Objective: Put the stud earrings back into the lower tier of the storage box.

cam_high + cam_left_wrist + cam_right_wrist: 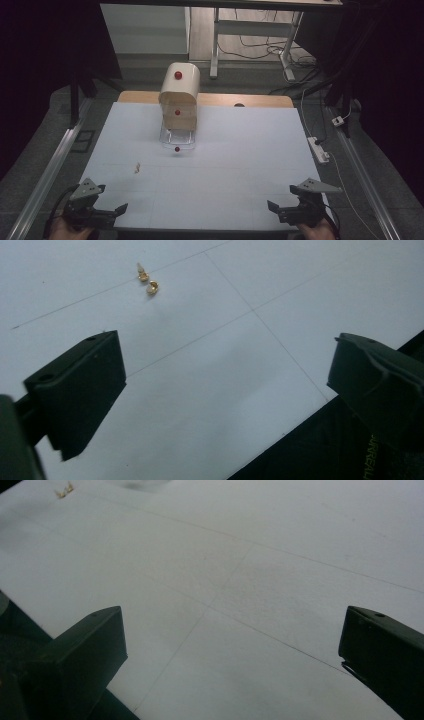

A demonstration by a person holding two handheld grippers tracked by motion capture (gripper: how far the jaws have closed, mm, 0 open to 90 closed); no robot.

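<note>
A cream, round-topped box (pixel 179 95) with red knobs stands at the far middle of the white table (pixel 240 165). A clear tray (pixel 177 138) with a red knob juts out of its front. Two small gold pieces (pixel 136 167) lie left of centre, also seen as gold pieces (pixel 148 281) ahead of the left jaws and as a gold speck (pixel 64 489) far off in the right gripper view. My left gripper (pixel 116 212) rests open at the near left edge, nothing between its jaws. My right gripper (pixel 276 210) is open and empty at the near right edge.
Metal rails (pixel 47 175) run along both sides of the table. A power strip (pixel 318 149) and cables lie on the floor at the right. A desk frame (pixel 250 35) stands behind the table.
</note>
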